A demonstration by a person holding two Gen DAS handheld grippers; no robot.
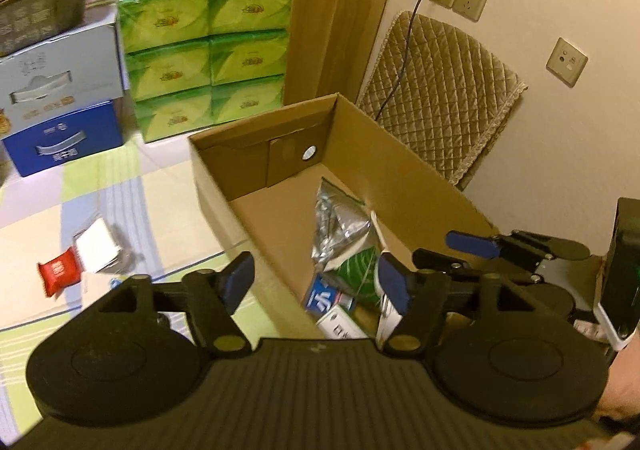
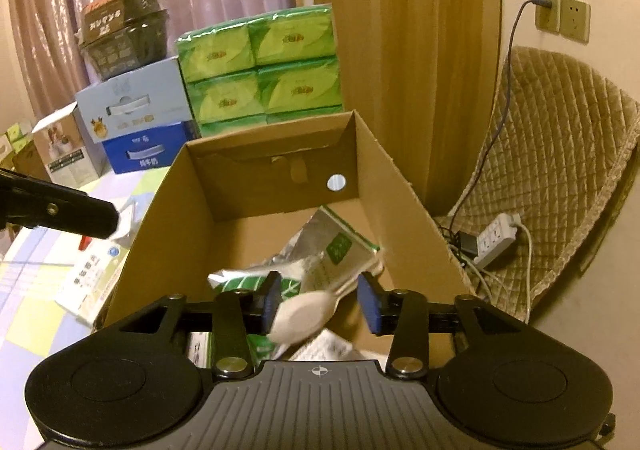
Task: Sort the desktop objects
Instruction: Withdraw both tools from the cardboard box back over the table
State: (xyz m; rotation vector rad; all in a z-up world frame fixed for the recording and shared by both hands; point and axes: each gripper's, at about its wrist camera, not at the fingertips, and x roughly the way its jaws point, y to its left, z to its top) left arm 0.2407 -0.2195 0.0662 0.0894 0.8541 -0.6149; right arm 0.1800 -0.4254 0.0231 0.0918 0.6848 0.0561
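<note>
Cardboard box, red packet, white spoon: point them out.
cardboard box (image 1: 256, 185), left wrist view, on its left outer wall.
red packet (image 1: 58, 272), left wrist view, on its front face.
white spoon (image 2: 300, 316), right wrist view, on its bowl, between the open fingers of the right gripper (image 2: 320, 304).

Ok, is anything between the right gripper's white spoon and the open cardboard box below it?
Nothing visible. The white plastic spoon sits between the right gripper's open fingers, directly over the open brown cardboard box. Only packets already inside, such as the silver foil pouch, lie beneath.
</note>
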